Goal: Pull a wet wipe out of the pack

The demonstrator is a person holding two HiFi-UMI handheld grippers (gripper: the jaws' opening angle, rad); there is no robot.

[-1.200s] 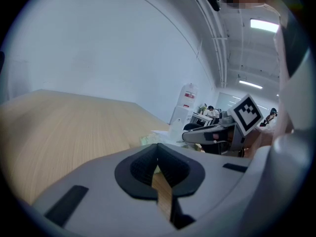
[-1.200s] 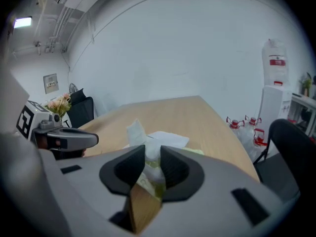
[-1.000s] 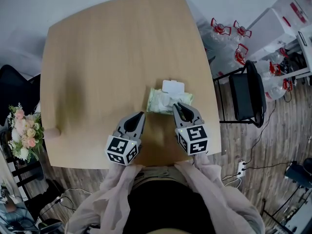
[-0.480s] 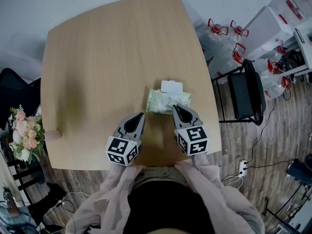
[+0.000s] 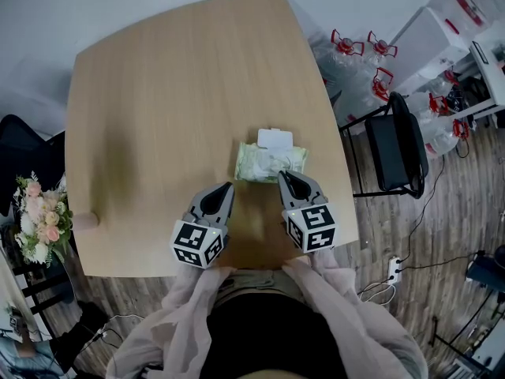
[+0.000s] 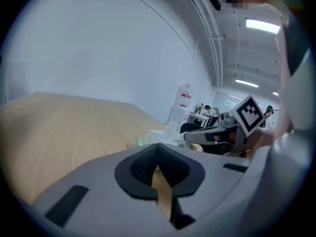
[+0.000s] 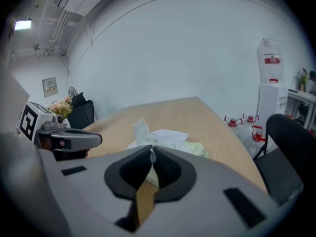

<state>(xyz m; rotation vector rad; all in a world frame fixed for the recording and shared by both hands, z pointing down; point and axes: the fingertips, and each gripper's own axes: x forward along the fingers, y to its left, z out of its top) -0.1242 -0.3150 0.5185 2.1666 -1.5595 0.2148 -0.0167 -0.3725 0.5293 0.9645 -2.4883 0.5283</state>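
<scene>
Near the wooden table's point(image 5: 158, 93) front edge, the green wet wipe pack point(image 5: 271, 163) is seen with its white lid point(image 5: 274, 138) flipped open. A wet wipe point(image 7: 141, 131) from it is pinched in the right gripper point(image 5: 286, 177). The left gripper point(image 5: 229, 186) is held closed and empty beside it.

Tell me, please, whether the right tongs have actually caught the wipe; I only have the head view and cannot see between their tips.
Observer: Yes. In the right gripper view the right tongs are shut on a thin white edge of the wet wipe, which stands up out of the pack.
Operator: Thank you. Could you also say whether the left one is holding anything?
Observer: It is not. The left gripper view shows the left tongs shut with nothing between them; only the bare wood of the table shows through the gap behind their tips.
</scene>
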